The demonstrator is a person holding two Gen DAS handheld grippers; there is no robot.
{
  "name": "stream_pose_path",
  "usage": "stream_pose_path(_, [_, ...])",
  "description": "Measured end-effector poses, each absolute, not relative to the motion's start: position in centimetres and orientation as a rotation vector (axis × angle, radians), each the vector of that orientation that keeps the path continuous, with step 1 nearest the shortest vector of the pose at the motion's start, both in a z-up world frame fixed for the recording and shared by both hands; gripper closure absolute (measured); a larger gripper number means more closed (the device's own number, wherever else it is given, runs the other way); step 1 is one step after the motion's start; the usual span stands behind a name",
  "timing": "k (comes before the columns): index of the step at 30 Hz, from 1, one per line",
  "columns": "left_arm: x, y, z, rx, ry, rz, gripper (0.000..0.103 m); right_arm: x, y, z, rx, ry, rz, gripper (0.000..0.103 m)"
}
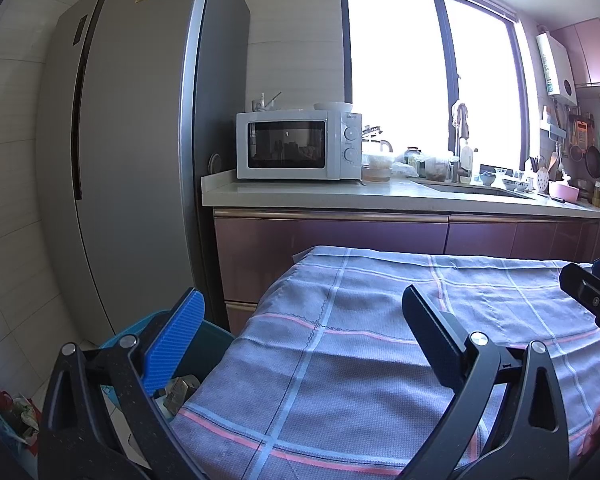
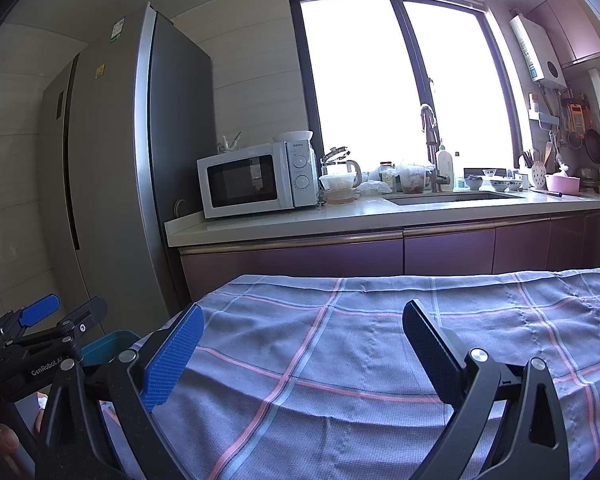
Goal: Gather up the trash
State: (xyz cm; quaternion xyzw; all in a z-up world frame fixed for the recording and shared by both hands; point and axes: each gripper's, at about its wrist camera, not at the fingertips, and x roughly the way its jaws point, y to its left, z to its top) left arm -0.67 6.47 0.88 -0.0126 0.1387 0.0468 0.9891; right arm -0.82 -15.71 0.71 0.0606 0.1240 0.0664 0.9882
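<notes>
Both claws are spread wide with nothing between the fingers. The left gripper fills the bottom of its own view, its blue pad hanging over the lower-left corner and the dark finger over the middle of the checked cloth. The right gripper sits the same way in its view, released and empty, hovering over the cloth-covered table.

Moving outward: the cloth looks totally bare in both views, no wrappers or scraps on it that I can see. Tucked against the table's left edge, low in the left wrist frame, is a blue bin, and inside it there's crumpled stuff that I'd call the trash. It's partly hidden behind the finger, so I can't say how much is in there.

So my read is the job is basically done, or very close. One catch: in the far lower-left corner of the left view there's a colourful heap on the floor. It might be more rubbish or just a bag of things; it's too distorted to tell.
</notes>
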Motion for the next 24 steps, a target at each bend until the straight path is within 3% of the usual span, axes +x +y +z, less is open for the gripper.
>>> stream_pose_path(16, [0.0, 5.3, 0.4, 0.013, 0.286, 0.067, 0.006, -0.8, -16.3, 0.5, 0.128, 0.247, 0.125, 0.007])
stream_pose_path(24, [6.8, 3.3, -2.2, 0.029, 0.597, -0.077, 0.006, 0.0, -19.7, -0.1, 0.167, 0.312, 0.078, 0.007])
